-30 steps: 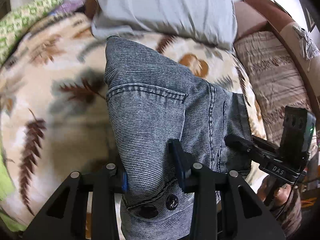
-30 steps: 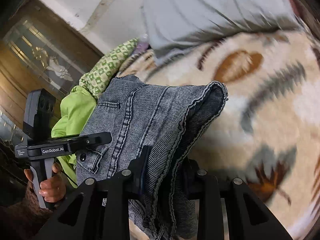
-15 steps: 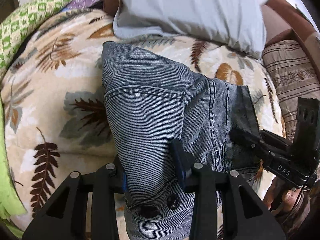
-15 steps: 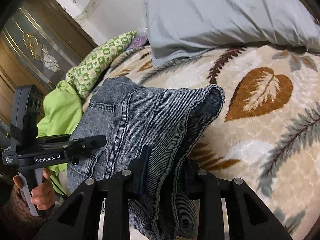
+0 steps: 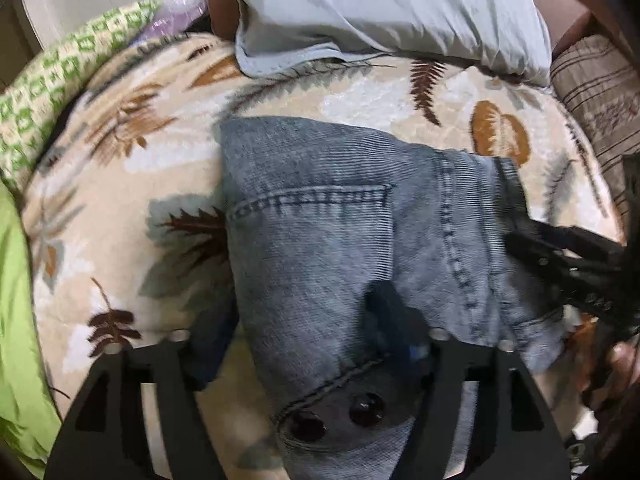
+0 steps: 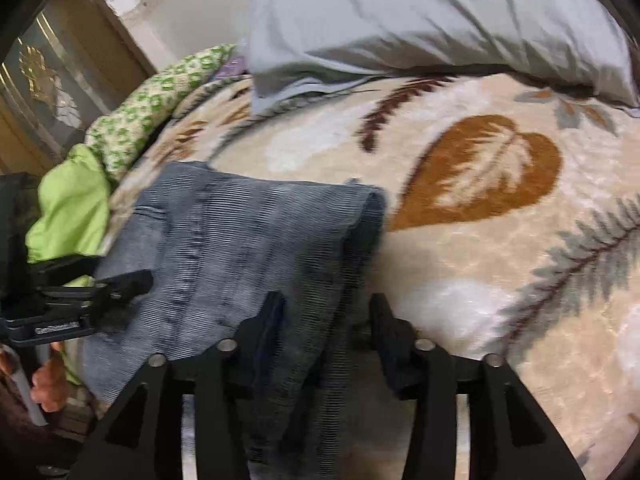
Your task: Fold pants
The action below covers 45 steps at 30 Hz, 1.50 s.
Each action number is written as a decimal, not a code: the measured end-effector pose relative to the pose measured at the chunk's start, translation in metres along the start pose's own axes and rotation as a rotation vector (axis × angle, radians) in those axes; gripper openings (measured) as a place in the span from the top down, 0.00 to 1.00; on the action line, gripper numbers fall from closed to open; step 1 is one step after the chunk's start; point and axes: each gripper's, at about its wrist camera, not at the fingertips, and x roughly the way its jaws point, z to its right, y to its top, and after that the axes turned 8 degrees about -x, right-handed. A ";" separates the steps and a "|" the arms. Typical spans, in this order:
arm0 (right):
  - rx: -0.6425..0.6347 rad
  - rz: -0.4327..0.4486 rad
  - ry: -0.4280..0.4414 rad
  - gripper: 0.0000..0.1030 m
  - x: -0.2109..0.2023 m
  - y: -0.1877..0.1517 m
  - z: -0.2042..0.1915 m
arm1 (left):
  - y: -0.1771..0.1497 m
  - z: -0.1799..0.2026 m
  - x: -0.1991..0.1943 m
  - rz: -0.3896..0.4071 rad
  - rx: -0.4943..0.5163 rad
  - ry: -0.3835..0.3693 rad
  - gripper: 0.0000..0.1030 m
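Note:
The folded grey-blue denim pants lie on a leaf-patterned blanket, waistband buttons near the camera. My left gripper straddles the waistband end. Its jaws are opening; the left finger stands clear of the cloth edge. In the right wrist view, the pants lie with a folded edge between the fingers of my right gripper. Its jaws are opening too, and the right finger is off the fabric. Each view shows the other gripper: right, left, both blurred.
A pale grey pillow lies at the far end of the blanket. Green patterned cloth and bright green fabric lie at the left edge. A striped cushion is at the right. A person's hand holds the left gripper's handle.
Both grippers sank toward the bed with the pants, then their jaws spread apart and let go of the denim, which now rests on the blanket.

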 end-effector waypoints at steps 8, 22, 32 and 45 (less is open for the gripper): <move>0.032 -0.020 -0.053 0.43 0.000 0.001 0.001 | 0.001 -0.022 0.001 -0.010 -0.127 -0.018 0.15; 0.067 0.021 -0.154 0.00 -0.098 -0.043 -0.051 | -0.059 -0.040 -0.060 0.035 -0.166 0.084 0.13; 0.014 0.018 -0.322 0.00 -0.129 -0.101 -0.098 | -0.128 -0.004 -0.097 0.142 -0.024 0.204 0.13; -0.104 0.044 -0.422 0.00 -0.164 -0.116 -0.135 | -0.152 0.001 -0.121 0.184 -0.020 0.175 0.13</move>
